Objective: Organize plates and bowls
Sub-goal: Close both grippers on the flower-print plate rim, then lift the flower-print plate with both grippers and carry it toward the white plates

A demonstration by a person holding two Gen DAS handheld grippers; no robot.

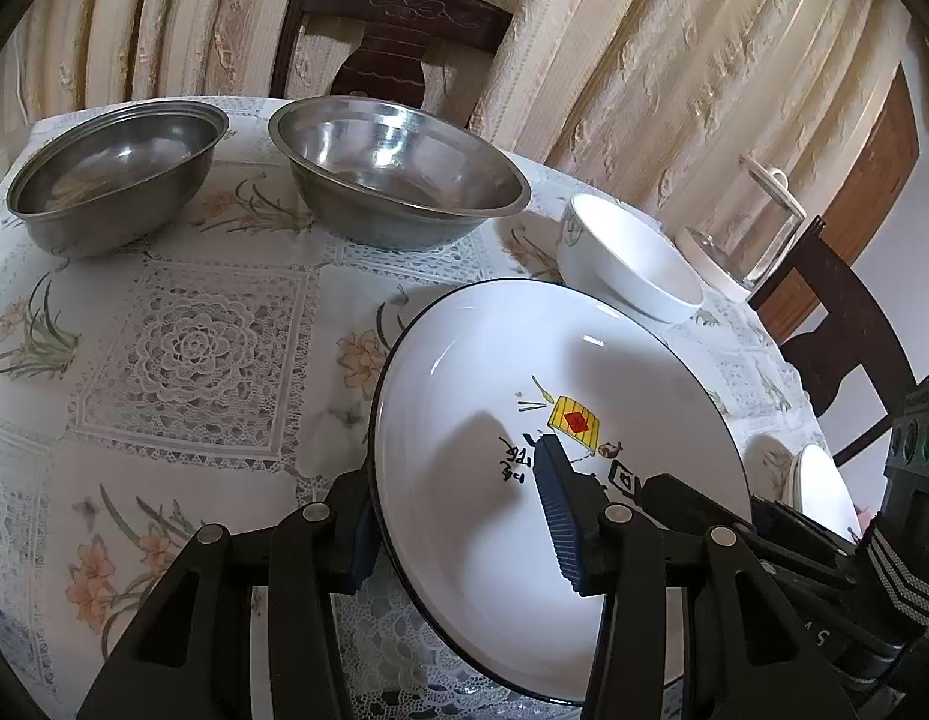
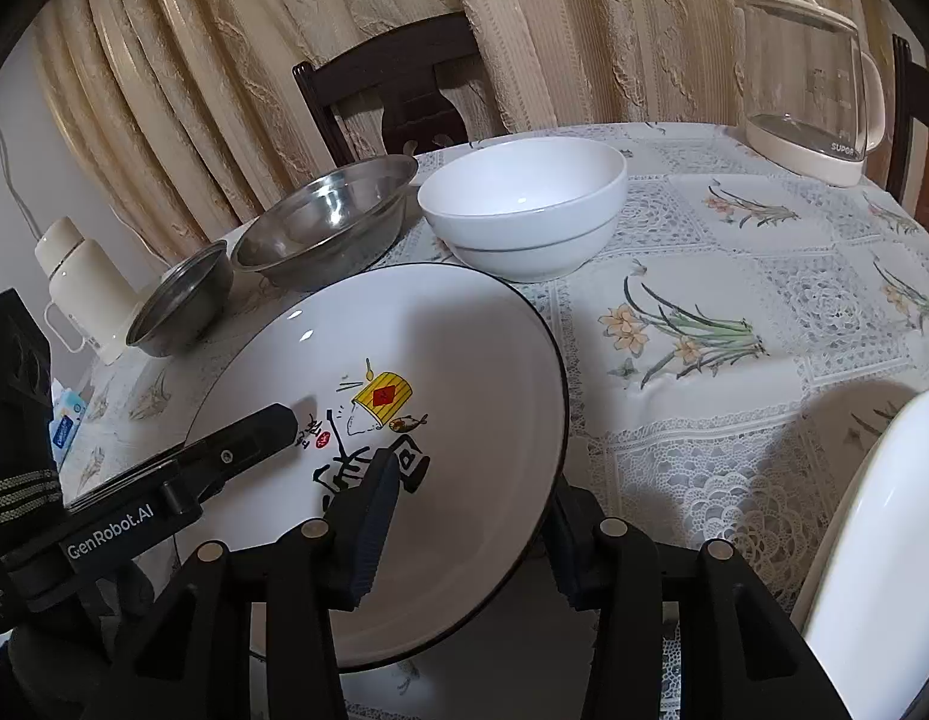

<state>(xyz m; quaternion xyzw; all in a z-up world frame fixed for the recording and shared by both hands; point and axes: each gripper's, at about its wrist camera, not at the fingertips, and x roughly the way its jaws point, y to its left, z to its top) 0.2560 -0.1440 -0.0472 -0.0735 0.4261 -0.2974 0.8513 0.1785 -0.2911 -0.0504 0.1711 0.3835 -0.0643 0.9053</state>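
Cream curtains (image 1: pixel 614 60) hang in heavy folds across the back; a dark carved wooden chair (image 1: pixel 392 36) stands against them, tucked behind the counter (image 1: pixel 194 330) with its lace floral cloth.

"SUPOR" (kettle (image 2: pixel 806 78)), "GenRobot.AI" (left tongs (image 2: pixel 266 429))

table (image 2: pixel 734 312): covered with a lace floral cloth
on it: two steel bowls (image 1: pixel 398 174) (image 1: pixel 113 177), white bowl (image 2: pixel 521 207), glass kettle (image 2: pixel 809 78), white flask (image 2: pixel 83 288)
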